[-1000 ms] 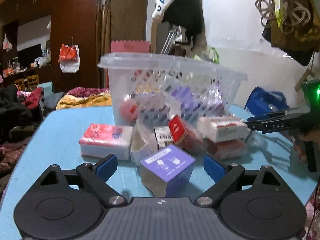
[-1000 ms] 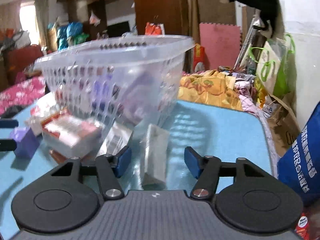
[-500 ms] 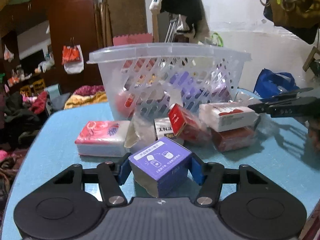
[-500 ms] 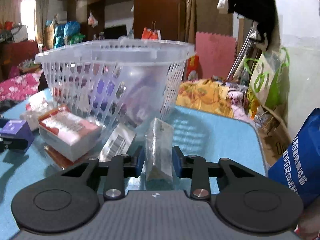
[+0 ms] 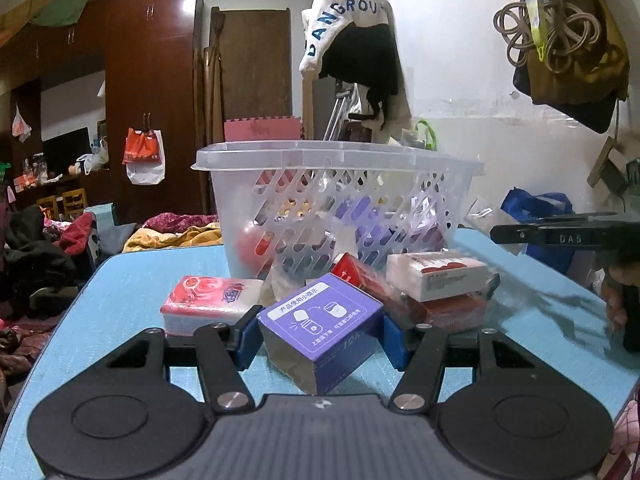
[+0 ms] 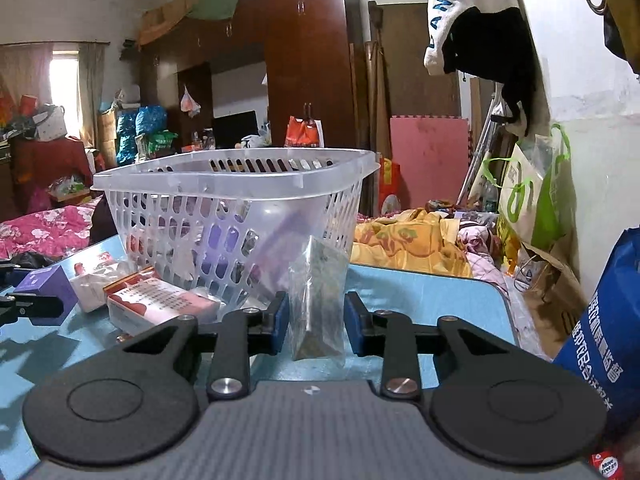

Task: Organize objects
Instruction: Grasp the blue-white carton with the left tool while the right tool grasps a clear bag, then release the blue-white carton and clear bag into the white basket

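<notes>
A purple box [image 5: 320,320] (white pictogram label on top) is clamped by the left gripper [image 5: 318,336] near the clear lattice basket [image 5: 340,200]. A clear packet [image 6: 318,300] is clamped by the right gripper [image 6: 316,322].

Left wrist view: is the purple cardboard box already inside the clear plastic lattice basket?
No, the purple cardboard box sits clamped in the left gripper in front of the clear plastic lattice basket.

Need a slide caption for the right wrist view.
Right gripper shut on a clear packet, white lattice basket behind on the blue table.
</notes>
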`<state>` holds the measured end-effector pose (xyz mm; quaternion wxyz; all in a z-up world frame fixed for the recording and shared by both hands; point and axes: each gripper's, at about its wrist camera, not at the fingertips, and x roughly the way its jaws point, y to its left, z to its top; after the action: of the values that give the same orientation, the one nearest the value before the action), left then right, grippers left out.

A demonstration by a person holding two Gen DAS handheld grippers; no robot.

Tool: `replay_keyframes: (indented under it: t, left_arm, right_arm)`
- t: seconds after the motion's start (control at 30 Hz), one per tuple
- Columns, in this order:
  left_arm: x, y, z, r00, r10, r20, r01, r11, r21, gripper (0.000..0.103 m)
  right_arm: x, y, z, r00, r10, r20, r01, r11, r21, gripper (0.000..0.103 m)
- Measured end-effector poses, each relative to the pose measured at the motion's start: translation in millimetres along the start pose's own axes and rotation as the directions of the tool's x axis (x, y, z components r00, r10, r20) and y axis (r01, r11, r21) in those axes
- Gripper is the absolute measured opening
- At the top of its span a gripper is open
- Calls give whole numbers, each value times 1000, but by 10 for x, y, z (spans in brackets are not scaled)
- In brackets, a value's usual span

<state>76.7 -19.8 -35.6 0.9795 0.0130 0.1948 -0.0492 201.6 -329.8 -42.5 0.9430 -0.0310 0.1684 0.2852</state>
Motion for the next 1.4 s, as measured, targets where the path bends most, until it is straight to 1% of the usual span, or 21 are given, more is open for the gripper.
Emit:
replay_keyframes:
  t: [0.23,0.33,0.43,0.5,0.53,0.63,0.67,0.73,0.8,0.87,0.97,1.07,1.1,1.13,1.17,1.2,1.23,1.3,1.33,1.37,1.4]
  left_arm:
    - [-6,26,-3,1000,-4,5,4,1000,-6,64]
    - [-53,50,-9,999,-3,34,4,1000,-15,64]
    - [-100,98,25,999,-8,50,10,1000,-25,64]
    - [-141,141,130,997,-36,62,38,999,-37,64]
    - [-177,157,224,996,-38,78,41,998,-37,64]
    - [-244,166,538,992,-16,126,18,1000,-18,64]
    - [-232,164,657,992,-22,126,24,1000,-14,64]
    - [-147,133,927,993,-40,115,39,999,9,64]
    - [-7,93,1166,994,-22,107,19,999,26,64]
    - [218,61,1391,996,16,87,-19,999,36,64]
    - [567,79,1547,999,31,26,-31,999,9,63]
    - [807,133,1555,998,62,-9,-62,998,-19,64]
    - [853,167,1552,998,56,-9,-57,998,-40,65]
    - [891,213,1543,999,41,3,-40,997,-68,72]
    - [900,265,1528,999,28,15,-27,995,-95,80]
    - [913,311,1520,999,23,25,-19,992,-124,97]
    - [900,359,1498,999,9,36,-3,989,-151,103]
    - [814,423,1455,998,-10,69,21,985,-173,103]
    - [755,451,1435,996,2,91,15,983,-184,103]
    - [709,463,1422,995,20,101,-1,982,-190,103]
    - [636,477,1382,994,42,104,-22,983,-184,103]
  right_arm:
    - [-10,3,6,1000,-4,5,4,1000,9,34]
    - [-91,-26,-8,999,2,34,-3,1000,30,34]
    - [-297,-51,-48,996,1,86,-6,998,59,34]
    - [-446,-38,-3,991,17,133,-29,996,83,34]
    - [-514,-3,69,987,31,155,-43,996,77,34]
    - [-579,196,370,981,51,188,-55,998,14,34]
    - [-546,247,463,981,61,185,-62,998,0,34]
    - [-426,345,696,980,109,167,-107,994,-19,34]
    - [-264,428,890,981,133,140,-129,991,-40,34]
    - [-61,500,1045,987,114,111,-108,992,-59,34]
    - [250,525,1172,994,91,63,-87,994,-62,34]
    - [421,524,1189,995,88,35,-86,994,-74,35]
    - [465,516,1194,995,87,38,-84,994,-73,42]
    - [469,506,1184,995,94,43,-91,993,-69,50]
    - [444,480,1160,994,105,43,-102,993,-62,65]
    - [402,468,1137,993,109,52,-106,993,-57,75]
    - [369,462,1125,993,101,64,-98,993,-59,79]
    - [223,463,1077,991,101,87,-94,993,-74,90]
    - [141,462,1059,989,105,106,-98,993,-68,94]
    - [52,449,1040,986,111,127,-105,993,-55,100]
    - [-55,430,992,982,125,145,-119,992,-46,103]
